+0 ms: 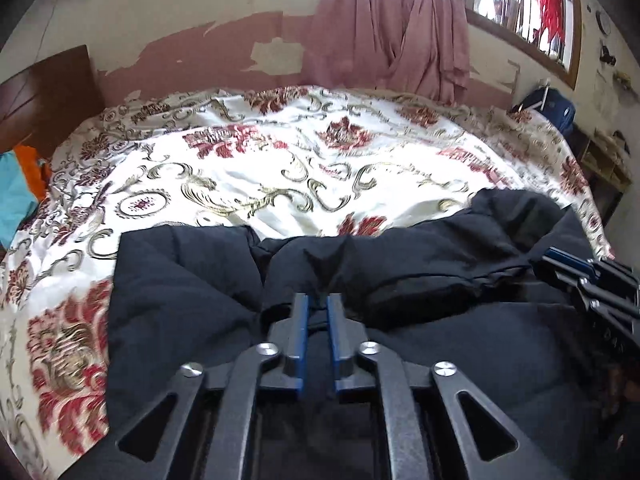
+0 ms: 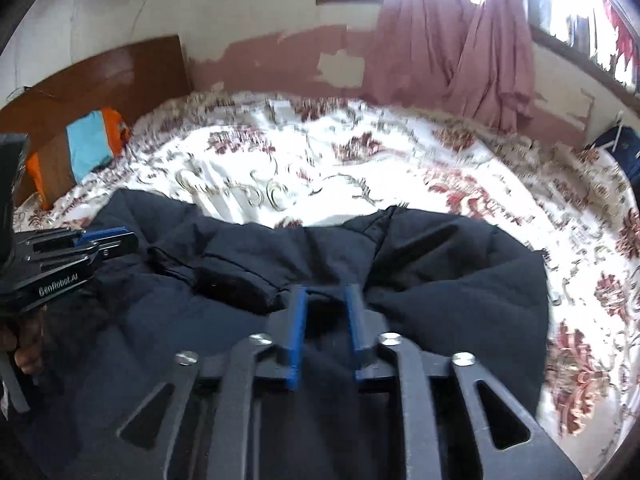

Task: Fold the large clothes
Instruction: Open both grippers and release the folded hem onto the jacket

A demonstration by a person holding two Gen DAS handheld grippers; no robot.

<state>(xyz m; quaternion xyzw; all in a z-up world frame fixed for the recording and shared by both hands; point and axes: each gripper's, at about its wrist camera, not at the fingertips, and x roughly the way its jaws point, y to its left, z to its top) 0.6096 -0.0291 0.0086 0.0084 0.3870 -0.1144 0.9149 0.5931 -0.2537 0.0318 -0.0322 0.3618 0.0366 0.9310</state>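
A large dark navy padded jacket (image 1: pixel 420 280) lies bunched on the near side of the bed; it also shows in the right wrist view (image 2: pixel 420 272). My left gripper (image 1: pixel 318 300) is shut on a fold of the jacket, its blue pads close together with fabric between them. My right gripper (image 2: pixel 328 294) is shut on another fold of the jacket, its pads a little wider apart around thick fabric. The right gripper also shows at the right edge of the left wrist view (image 1: pixel 560 258). The left gripper also shows at the left edge of the right wrist view (image 2: pixel 112 238).
The bed has a white bedspread with red flowers (image 1: pixel 280 168). A wooden headboard (image 2: pixel 100 80) and orange and blue cloth (image 2: pixel 88 144) are at the left. Pink curtains (image 1: pixel 392 28) hang on the far wall. A dark blue bag (image 1: pixel 556 108) sits at the far right.
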